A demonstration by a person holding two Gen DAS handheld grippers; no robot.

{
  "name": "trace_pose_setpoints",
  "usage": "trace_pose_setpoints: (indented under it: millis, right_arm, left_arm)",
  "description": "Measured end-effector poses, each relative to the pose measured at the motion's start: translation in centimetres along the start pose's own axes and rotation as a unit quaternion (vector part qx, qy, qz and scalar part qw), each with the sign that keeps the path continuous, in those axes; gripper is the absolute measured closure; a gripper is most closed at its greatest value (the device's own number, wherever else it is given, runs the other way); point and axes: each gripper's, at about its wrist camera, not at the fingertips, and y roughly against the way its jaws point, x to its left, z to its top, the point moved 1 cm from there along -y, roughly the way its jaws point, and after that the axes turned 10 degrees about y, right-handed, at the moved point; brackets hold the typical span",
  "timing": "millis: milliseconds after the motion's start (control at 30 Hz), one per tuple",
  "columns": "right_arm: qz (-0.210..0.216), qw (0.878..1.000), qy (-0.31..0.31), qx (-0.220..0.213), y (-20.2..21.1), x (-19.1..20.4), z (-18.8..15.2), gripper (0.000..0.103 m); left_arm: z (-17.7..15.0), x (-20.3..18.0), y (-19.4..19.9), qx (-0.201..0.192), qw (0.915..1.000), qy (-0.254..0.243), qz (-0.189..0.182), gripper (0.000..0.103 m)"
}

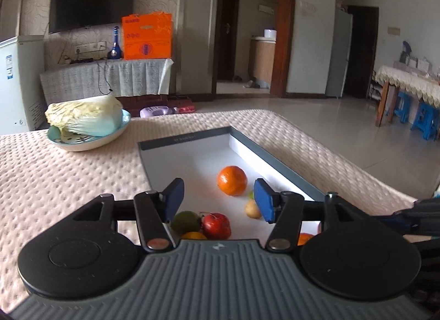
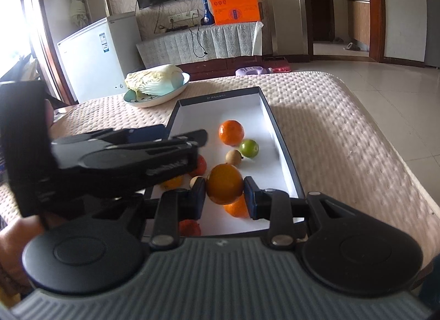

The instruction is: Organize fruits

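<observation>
A shallow white tray with a dark rim [image 1: 275, 155] [image 2: 286, 155] lies on the pink quilted table. My left gripper [image 1: 218, 196] hangs open over its near half with nothing between its blue pads. Ahead of it sits an orange [image 1: 232, 180]; below it lie a green fruit [image 1: 185, 221], a red fruit [image 1: 217, 225] and a small tan fruit [image 1: 251, 209]. My right gripper [image 2: 224, 196] is shut on a yellow-orange fruit [image 2: 224, 183] above the tray. Beyond it rest an orange [image 2: 231, 132], a lime [image 2: 249, 148] and a small brown fruit [image 2: 233, 156]. The left gripper [image 2: 192, 134] reaches in from the left.
A cabbage [image 1: 85, 115] [image 2: 154, 79] lies in a pale blue bowl [image 1: 90, 142] at the table's far left. More orange fruit [image 2: 238, 208] sits under the right gripper. The table's rounded edge [image 2: 385, 127] drops to tiled floor on the right.
</observation>
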Motion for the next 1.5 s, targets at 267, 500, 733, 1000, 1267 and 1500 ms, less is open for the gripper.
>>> trace_pose_setpoints:
  millis: [267,500,733,1000,1267,1500]
  right_arm:
    - [0.007,1.0,-0.022,-0.006,-2.1,0.7,1.2,0.07]
    - [-0.007,0.999,-0.033,0.001,-3.8,1.0,1.6,0.069]
    - [-0.01,0.999,-0.049,0.007,-4.9,1.0,1.5,0.039]
    - [0.001,0.999,-0.033,-0.021,-3.8,2.2,1.6,0.038]
    - [-0.024,0.995,-0.044,-0.083,-0.5,1.3,1.7,0.038]
    - [-0.02,0.993,-0.037,-0.114,3.5,2.1,1.0,0.038]
  left_arm:
    - [0.9,2.0,7.0,-0.026,0.9995,0.001,0.019,0.022]
    - [-1.0,1.9,14.3,-0.018,0.9986,-0.047,0.015,0.002]
    - [-3.2,1.7,17.9,-0.007,0.9965,-0.071,0.044,0.0]
    - [-4.0,1.8,20.2,-0.044,0.9929,-0.049,0.099,0.0]
    - [-3.7,2.1,19.1,-0.018,0.9941,-0.035,0.101,0.0]
    - [-4.0,1.4,19.1,-0.022,0.9948,-0.046,0.088,0.0]
